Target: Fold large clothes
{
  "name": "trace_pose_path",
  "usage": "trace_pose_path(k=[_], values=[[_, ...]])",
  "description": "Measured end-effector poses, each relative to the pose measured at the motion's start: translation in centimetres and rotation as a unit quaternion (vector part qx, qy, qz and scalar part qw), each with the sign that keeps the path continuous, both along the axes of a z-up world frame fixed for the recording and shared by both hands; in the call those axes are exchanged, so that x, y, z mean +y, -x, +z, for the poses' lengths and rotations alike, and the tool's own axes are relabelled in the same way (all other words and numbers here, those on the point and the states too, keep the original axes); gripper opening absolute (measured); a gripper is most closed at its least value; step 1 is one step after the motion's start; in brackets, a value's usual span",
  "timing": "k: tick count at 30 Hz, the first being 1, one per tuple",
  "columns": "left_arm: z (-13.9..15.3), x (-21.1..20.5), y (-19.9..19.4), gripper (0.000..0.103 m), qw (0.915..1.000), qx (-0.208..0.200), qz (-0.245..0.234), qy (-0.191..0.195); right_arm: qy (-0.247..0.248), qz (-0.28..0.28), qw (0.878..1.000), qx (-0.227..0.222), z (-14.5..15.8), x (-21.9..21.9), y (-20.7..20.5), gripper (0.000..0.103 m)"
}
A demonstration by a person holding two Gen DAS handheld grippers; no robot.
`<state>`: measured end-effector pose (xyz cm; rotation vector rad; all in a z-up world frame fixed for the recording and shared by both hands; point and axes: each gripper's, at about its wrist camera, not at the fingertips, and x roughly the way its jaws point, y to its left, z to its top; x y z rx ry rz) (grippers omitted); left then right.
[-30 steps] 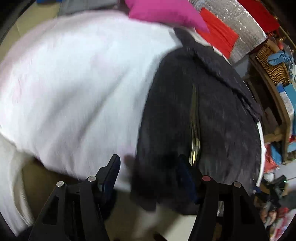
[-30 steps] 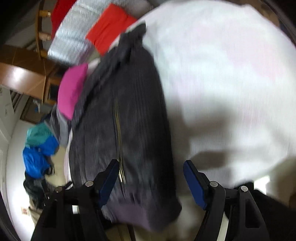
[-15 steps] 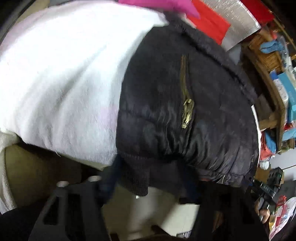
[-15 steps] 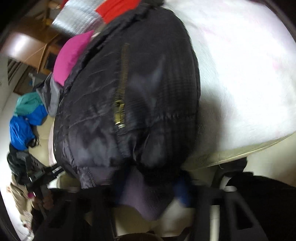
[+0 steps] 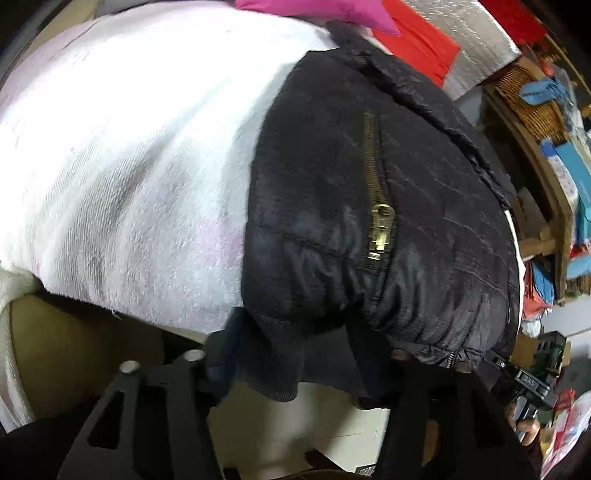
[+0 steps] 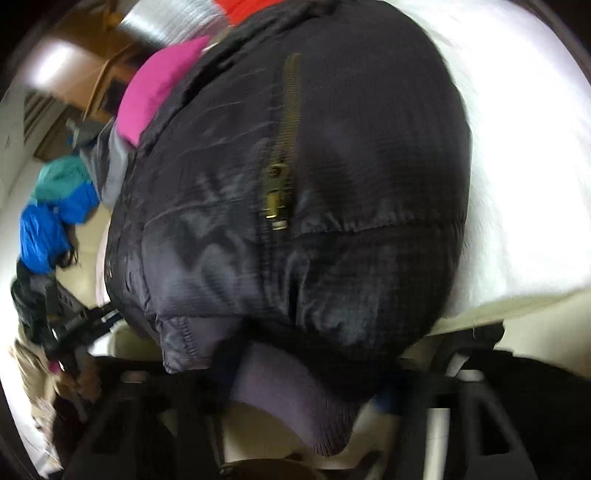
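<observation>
A black quilted jacket (image 5: 388,206) with a brass zipper (image 5: 380,225) lies on a white fluffy blanket (image 5: 140,155); it also fills the right wrist view (image 6: 295,177). My left gripper (image 5: 291,354) is open, its fingers either side of the jacket's ribbed hem (image 5: 273,373) at the near edge. My right gripper (image 6: 299,373) is open around the hanging ribbed cuff (image 6: 295,398) at the other hem corner. The fingertips of both are partly hidden by the fabric.
A pink garment (image 5: 317,11), a red cloth (image 5: 417,40) and a silver padded sheet (image 5: 476,40) lie behind the jacket. Cluttered wooden shelves (image 5: 546,158) stand to the right. A blue and teal garment (image 6: 55,214) lies left in the right wrist view.
Both grippers have moved in low to the jacket's near hem. The hem and cuff now sit between the open fingers, where before the grippers were above the garment.
</observation>
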<state>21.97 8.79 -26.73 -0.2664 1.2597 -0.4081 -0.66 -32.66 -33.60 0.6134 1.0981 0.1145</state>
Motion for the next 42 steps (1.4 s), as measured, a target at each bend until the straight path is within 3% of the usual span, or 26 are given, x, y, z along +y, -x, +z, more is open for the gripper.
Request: trace_pose_path(k=[4,6,9,14,19,23,30,36,39,42], values=[[0.8,-0.5,0.2,0.020,0.9996,-0.018,-0.014,0.017,0.015,0.006,0.999,-0.044,3.5,0.3,0.8,0.018],[1.7,-0.7,0.4,0.014,0.9987,-0.027,-0.023,0.037,0.019,0.007,0.997,-0.077,5.9,0.1,1.0,0.018],[3.4,-1.4,0.2,0.013,0.9959,-0.050,-0.040,0.064,0.037,0.010,0.990,-0.134,10.1,-0.1,0.5,0.018],[9.7,-2.7,-1.6,0.012,0.9832,-0.121,-0.063,0.122,0.067,-0.007,0.970,-0.234,16.1,-0.8,-2.1,0.017],[15.1,-4.2,-7.6,0.011,0.9714,-0.169,-0.053,0.158,0.062,-0.049,0.958,-0.277,19.2,-2.7,-7.8,0.017],[17.4,-7.0,-14.9,0.011,0.9676,-0.193,-0.051,0.155,0.067,-0.071,0.951,-0.294,21.1,-5.2,-14.4,0.017],[18.0,-11.7,-27.6,0.010,0.9687,-0.210,-0.030,0.129,0.072,-0.129,0.946,-0.290,21.2,-10.2,-28.4,0.017],[13.3,-15.0,-36.8,0.010,0.9807,-0.181,-0.016,0.073,0.073,-0.148,0.958,-0.235,17.3,-14.0,-39.3,0.017],[11.1,-16.3,-39.2,0.010,0.9841,-0.169,-0.012,0.053,0.073,-0.152,0.964,-0.204,14.3,-14.8,-43.5,0.017],[9.0,-16.5,-40.9,0.010,0.9855,-0.163,-0.003,0.046,0.042,-0.159,0.970,-0.177,11.4,-16.1,-46.2,0.017]])
